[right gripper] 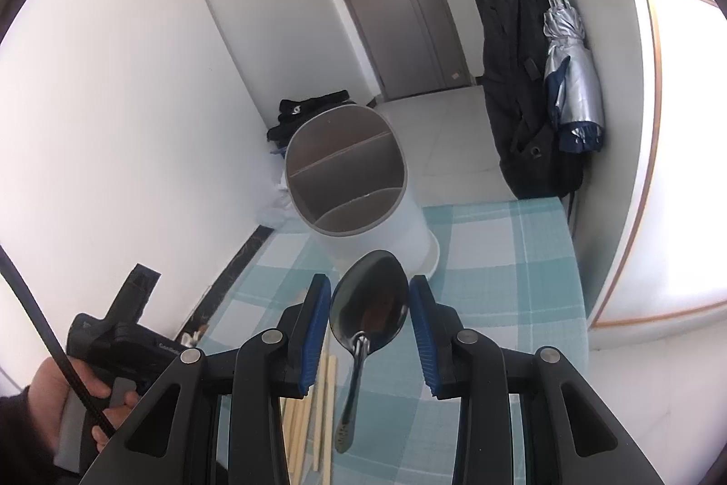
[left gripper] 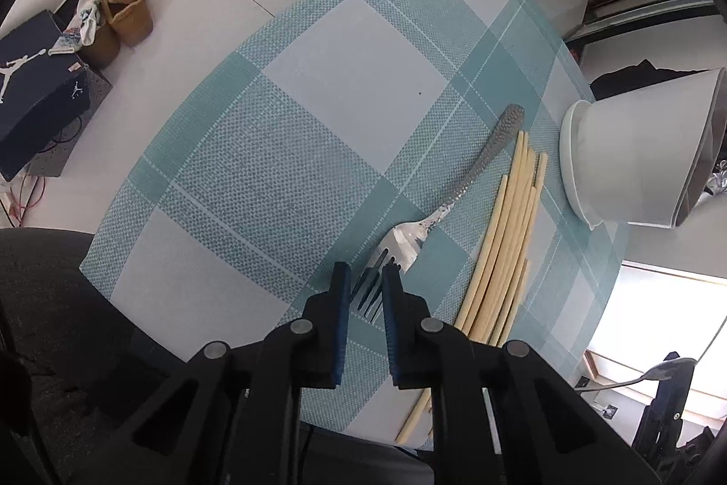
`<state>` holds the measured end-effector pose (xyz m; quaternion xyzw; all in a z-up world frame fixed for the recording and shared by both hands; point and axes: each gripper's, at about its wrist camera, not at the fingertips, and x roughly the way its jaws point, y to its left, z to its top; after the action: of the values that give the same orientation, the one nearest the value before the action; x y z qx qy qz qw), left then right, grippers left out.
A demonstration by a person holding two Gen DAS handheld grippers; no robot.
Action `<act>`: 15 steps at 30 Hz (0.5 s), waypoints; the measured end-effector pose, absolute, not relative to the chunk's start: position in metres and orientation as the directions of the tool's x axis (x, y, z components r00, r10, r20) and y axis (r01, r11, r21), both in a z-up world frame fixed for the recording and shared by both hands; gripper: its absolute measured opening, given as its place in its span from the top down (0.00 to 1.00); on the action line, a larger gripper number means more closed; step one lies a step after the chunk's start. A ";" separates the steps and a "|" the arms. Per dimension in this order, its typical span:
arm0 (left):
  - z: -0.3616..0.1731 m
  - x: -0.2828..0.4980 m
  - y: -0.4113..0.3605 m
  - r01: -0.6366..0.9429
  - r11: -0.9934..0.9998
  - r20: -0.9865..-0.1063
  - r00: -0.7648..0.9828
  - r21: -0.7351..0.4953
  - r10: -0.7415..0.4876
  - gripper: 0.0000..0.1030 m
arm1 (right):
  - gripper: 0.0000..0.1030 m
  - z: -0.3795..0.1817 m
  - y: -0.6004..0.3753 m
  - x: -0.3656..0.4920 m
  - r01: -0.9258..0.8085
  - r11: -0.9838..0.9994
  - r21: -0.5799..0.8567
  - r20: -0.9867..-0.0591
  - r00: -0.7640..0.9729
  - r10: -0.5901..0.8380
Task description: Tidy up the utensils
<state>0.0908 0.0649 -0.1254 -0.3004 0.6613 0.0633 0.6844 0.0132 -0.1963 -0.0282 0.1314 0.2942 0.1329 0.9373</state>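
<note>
Two wrist views of a bench covered by a checked cloth. Left hand-held gripper: jaws apart, poised just over the tines of the fork, which lies flat on the cloth; no contact can be confirmed. Beside the fork lies a bundle of chopsticks, roughly parallel to it. Right hand-held gripper: fingertips well apart, yet a spoon sits between them, bowl forward and handle running back under the camera. In the left view the spoon stands clear of the bench on that gripper, so it seems carried; how it is held cannot be seen. The holder, a white tub with divided compartments, stands at the far end of the cloth; the compartments in view look empty. Progress, as judged: early. The spoon is on its way; fork and chopsticks remain to be sorted.
</note>
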 end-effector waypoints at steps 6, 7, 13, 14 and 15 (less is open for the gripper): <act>-0.111 0.097 0.063 -0.428 0.858 -0.957 0.175 -0.284 -0.229 0.95 | 0.67 -0.027 -0.199 0.011 -0.172 0.929 0.327 -0.511 0.795 0.326; -0.108 0.098 0.063 -0.413 0.867 -0.958 0.183 -0.280 -0.222 0.96 | 0.67 -0.026 -0.200 0.011 -0.170 0.929 0.329 -0.509 0.796 0.327; -0.076 0.099 0.061 -0.268 0.941 -0.951 0.279 -0.209 -0.132 1.00 | 0.67 -0.023 -0.203 0.008 -0.164 0.927 0.337 -0.499 0.804 0.323; -0.070 0.099 0.059 -0.238 0.951 -0.948 0.292 -0.196 -0.122 1.00 | 0.67 -0.023 -0.203 0.008 -0.163 0.927 0.337 -0.498 0.805 0.323; -0.063 0.099 0.057 -0.209 0.962 -0.946 0.307 -0.176 -0.106 1.00 | 0.67 -0.023 -0.202 0.007 -0.163 0.927 0.338 -0.497 0.805 0.322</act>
<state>0.0994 0.0573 -0.0630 -0.1341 0.5876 0.0324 0.7973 0.0074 -0.2023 -0.0226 0.1408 0.2840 0.1291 0.9396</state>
